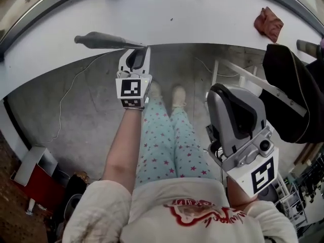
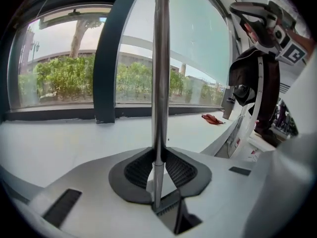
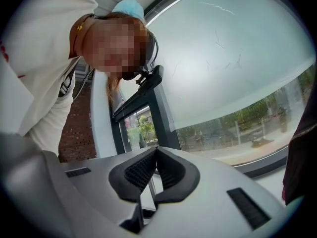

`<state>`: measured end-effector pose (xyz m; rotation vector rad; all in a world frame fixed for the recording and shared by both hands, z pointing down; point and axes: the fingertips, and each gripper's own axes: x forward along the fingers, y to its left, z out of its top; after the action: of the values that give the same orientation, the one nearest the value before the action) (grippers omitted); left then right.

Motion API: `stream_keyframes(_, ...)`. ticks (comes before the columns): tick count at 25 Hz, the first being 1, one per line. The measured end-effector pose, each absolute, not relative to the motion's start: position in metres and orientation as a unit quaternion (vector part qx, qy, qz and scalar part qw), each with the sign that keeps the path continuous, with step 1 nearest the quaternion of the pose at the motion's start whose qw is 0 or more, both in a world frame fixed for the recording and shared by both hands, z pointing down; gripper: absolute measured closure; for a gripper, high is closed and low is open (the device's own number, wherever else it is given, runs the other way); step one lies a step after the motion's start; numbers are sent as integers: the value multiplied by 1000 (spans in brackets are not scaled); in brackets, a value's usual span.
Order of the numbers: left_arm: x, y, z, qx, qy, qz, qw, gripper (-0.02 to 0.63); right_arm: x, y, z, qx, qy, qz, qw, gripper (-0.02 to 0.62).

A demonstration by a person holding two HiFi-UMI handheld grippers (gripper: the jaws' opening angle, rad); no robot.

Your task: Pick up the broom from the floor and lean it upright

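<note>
The broom [image 2: 159,83] is already off the grey concrete floor [image 1: 86,115], its metal shaft pinched between the pads of the left gripper [image 1: 137,52]; the brush end is out of sight, and I can't say how upright it is. The right gripper [image 1: 225,92] hangs by the person's side, jaws pressed together on nothing. To my mind the lift is done and the leaning remains: stand the shaft against the window frame [image 2: 106,58] above the white ledge [image 1: 202,14], then let go. A red cloth [image 1: 268,23] lies on that ledge, and a dark jacket [image 1: 288,95] hangs nearby
</note>
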<state>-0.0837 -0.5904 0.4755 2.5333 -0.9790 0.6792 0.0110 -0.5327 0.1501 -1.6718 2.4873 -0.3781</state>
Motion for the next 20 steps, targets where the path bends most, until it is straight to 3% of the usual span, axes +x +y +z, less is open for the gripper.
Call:
stream_keyframes(7,-101,-591,484,881,-348,267,180,517,8,-543,142,-551,822,-124,70,574)
stream_keyframes(14,-112,-580,484,889,-317,280,174,411,-1,-541,144,-540,829,-130,67,574)
stream_keyframes(20,-125,-575,476,886,-328,280,169,382,-10,-538,141,-530,836,-127,70,574)
